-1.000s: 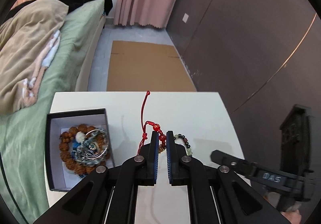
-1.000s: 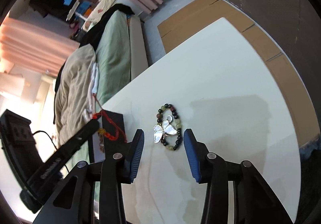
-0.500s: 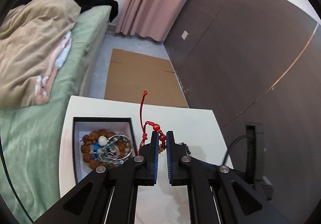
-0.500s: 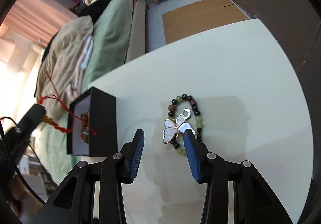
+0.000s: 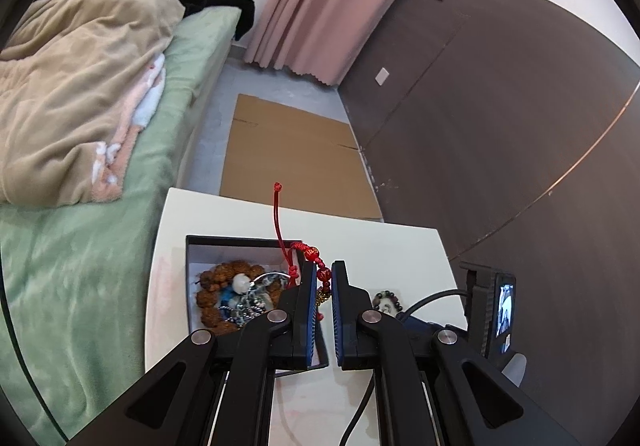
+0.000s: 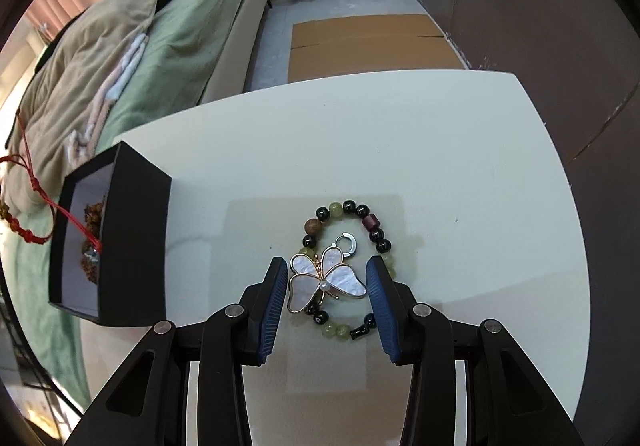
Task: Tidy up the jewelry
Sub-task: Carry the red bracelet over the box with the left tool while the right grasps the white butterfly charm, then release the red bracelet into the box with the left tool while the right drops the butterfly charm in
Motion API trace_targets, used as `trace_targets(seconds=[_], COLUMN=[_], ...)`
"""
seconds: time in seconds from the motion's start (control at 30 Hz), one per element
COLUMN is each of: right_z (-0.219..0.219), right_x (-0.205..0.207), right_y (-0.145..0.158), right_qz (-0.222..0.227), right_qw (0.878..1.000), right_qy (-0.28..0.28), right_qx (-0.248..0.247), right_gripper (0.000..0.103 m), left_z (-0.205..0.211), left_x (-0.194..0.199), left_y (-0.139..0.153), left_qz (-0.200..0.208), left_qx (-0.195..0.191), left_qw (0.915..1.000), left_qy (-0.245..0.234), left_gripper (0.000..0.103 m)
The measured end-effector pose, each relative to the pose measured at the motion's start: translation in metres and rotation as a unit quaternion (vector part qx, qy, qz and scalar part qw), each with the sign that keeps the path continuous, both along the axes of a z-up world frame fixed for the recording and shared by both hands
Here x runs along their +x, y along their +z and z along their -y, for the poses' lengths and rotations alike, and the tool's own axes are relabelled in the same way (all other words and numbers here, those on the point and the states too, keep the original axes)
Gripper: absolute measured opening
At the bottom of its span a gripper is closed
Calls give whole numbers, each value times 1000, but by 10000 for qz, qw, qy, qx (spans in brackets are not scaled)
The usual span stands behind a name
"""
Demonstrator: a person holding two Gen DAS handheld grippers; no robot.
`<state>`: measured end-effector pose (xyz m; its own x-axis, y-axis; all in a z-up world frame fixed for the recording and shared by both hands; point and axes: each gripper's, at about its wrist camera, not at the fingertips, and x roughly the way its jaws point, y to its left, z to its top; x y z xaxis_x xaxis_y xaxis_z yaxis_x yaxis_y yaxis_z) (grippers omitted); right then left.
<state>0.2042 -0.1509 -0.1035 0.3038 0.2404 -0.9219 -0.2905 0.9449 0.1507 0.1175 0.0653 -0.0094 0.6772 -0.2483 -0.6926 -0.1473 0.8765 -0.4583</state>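
1. The left hand-held gripper (image 5: 323,278) is closed on a red cord bracelet (image 5: 316,262); its red beads sit between the blue pads and one cord end stands up above them.
2. This bracelet hangs above the right side of the black box (image 5: 240,240), which stands near the left edge of the white surface (image 5: 400,246).
3. Inside the box lie a brown bead bracelet (image 5: 212,286) and some silver and blue pieces, tangled together.
4. The right hand-held gripper (image 6: 327,286) is open, pointing down, with one finger on each side of a butterfly brooch (image 6: 324,280); the pads do not touch it.
5. The brooch lies on a bracelet of green and black beads (image 6: 348,206), around the middle of the surface, well apart from the box.
6. A bed (image 6: 180,26) with a green sheet stands beside the left edge of the surface.
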Motion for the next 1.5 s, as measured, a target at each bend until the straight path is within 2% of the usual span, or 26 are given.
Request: trace_targets(seconds=[0.07, 0.17, 0.23, 0.37, 0.57, 0.6, 0.63, 0.67, 0.7, 0.73, 0.83, 1.0, 1.33, 1.43, 1.47, 1.5], right_z=[1, 9, 12, 21, 28, 28, 28, 28, 28, 28, 24, 8, -47, -68, -75, -81], right_x=[-1, -2, -3, -7, -15, -16, -17, -18, -19, -21, -23, -29, -29, -33, -34, -34], right_y=[0, 1, 4, 5, 17, 18, 21, 24, 28, 32, 44, 59, 69, 69, 68, 65], right_qz=[-12, -150, -177, -270, -101, -90, -73, -52, -20, 24, 159, 351, 269, 372, 432, 380], right_qw=[10000, 9990, 9975, 9959, 9927, 9919, 9907, 9896, 9882, 9868, 9823, 9732, 9511, 9460, 9460, 9495], right_qy=[-35, -133, -164, -310, -486, -488, -485, -477, -461, -432, -324, -72, 389, 582, 658, 728], right_qx=[51, 399, 669, 812, 1103, 1170, 1267, 1356, 1462, 1563, 1840, 2270, 3053, 3167, 3146, 3028], right_gripper=[38, 36, 22, 22, 22, 22, 22, 22, 22, 22, 22, 22, 22, 23, 24, 37], left_z=[-2, -4, -6, -7, -5, -7, -10, -12, -16, -19, -29, -42, -63, -71, -74, -75], left_x=[-2, -5, -7, -9, -6, -5, -5, -5, -7, -9, -13, -15, -17, -19, -19, -19], left_y=[0, 0, -1, -9, -18, -20, -21, -22, -22, -20, -13, -11, -1, -1, -2, -3], left_qz=[-6, -12, -48, -122, -240, -298, -380, -416, -402, -357, -232, -242, -90, -84, -91, -97], left_qx=[8, 44, 75, 72, 17, -3, -29, -60, -95, -98, -30, -18, -37, -103, -119, -136], left_qw=[10000, 10000, 9999, 9998, 9997, 9995, 9991, 9988, 9985, 9983, 9979, 9972, 9959, 9948, 9945, 9943], left_qy=[30, 71, 127, 149, 90, 127, 197, 265, 360, 446, 605, 711, 904, 1008, 1039, 1055], left_gripper=[7, 7, 7, 7, 9, 16, 33, 44, 66, 77, 79, 79, 79, 79, 79, 79])
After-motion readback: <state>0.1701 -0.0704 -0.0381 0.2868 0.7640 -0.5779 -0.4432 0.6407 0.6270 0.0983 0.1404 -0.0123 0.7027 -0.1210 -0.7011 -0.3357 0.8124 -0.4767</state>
